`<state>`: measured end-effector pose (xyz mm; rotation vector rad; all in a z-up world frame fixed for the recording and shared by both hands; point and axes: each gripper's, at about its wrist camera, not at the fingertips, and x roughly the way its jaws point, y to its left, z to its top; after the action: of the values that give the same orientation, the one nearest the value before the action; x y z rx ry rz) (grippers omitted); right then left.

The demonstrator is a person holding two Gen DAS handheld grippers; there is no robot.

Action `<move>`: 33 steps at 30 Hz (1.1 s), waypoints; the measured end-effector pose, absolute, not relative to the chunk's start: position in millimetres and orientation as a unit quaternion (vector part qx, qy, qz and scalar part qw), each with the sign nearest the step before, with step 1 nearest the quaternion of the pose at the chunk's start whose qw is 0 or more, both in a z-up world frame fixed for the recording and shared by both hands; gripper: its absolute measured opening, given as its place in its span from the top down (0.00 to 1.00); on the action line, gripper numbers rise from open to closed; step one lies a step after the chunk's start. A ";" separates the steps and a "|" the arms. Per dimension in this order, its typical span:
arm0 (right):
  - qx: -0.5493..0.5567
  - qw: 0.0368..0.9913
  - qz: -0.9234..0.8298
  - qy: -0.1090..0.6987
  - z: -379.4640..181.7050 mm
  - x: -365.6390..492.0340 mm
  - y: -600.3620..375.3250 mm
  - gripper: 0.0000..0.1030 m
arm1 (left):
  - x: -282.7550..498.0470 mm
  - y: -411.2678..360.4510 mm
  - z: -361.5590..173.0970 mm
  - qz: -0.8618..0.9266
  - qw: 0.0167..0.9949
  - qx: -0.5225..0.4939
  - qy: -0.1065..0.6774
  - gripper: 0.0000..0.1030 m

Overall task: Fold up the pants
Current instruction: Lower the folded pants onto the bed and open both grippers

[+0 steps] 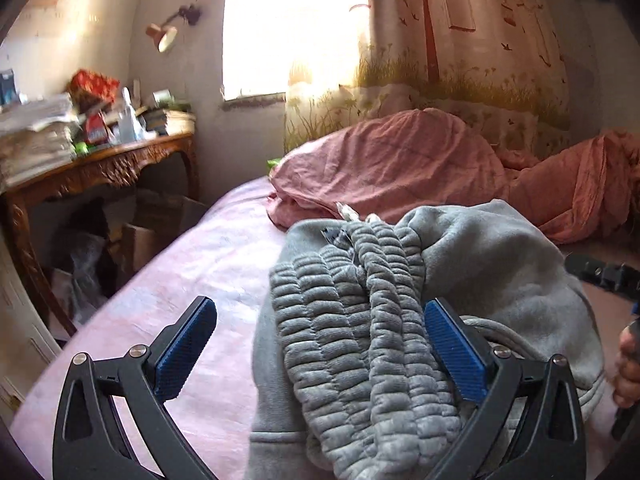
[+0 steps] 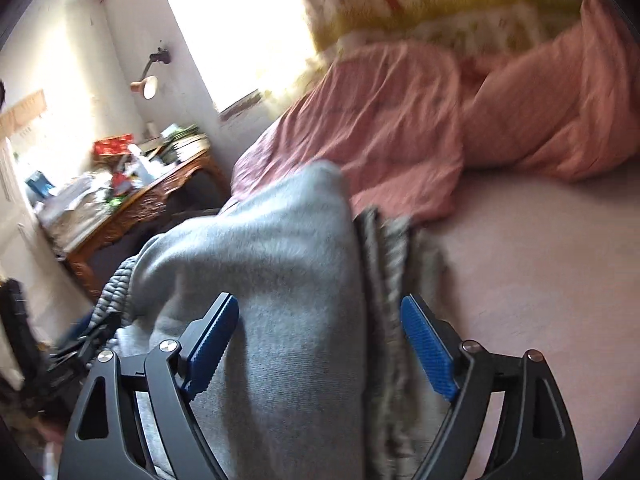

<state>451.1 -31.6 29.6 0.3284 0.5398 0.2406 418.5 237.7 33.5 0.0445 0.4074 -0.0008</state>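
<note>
while both claws gape, grey pants (image 1: 400,320) lie bunched on the bed (image 1: 192,264)

Open pink bed (image 1: 192,264) lies left of the grey pants (image 1: 460,264), and more bare bed (image 2: 540,264) lies to their right. Behind them the heaped pink quilt (image 1: 400,168) blocks the way. A cluttered table (image 1: 104,164) crowds the bed's left edge.
</note>
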 end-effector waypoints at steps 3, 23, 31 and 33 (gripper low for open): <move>0.151 0.954 0.104 0.235 48.2 426.9 -33.6 0.16 | 392.2 234.0 49.6 0.011 0.986 0.018 0.163 0.00; 0.064 0.983 0.086 0.150 70.9 219.4 -6.6 0.11 | 164.2 182.6 69.6 -0.019 0.999 0.032 0.034 0.00; 0.057 0.992 0.046 0.099 40.7 182.5 -14.5 0.00 | 170.8 197.1 24.1 0.014 0.999 0.009 0.032 0.00; 0.046 0.993 0.042 0.104 32.8 189.2 -11.6 0.00 | 189.5 207.1 21.5 -0.007 0.998 -0.012 0.067 0.00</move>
<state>189.2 -11.6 32.8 0.0914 0.2091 0.0837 189.5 207.1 21.5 -0.0231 0.1334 -0.0140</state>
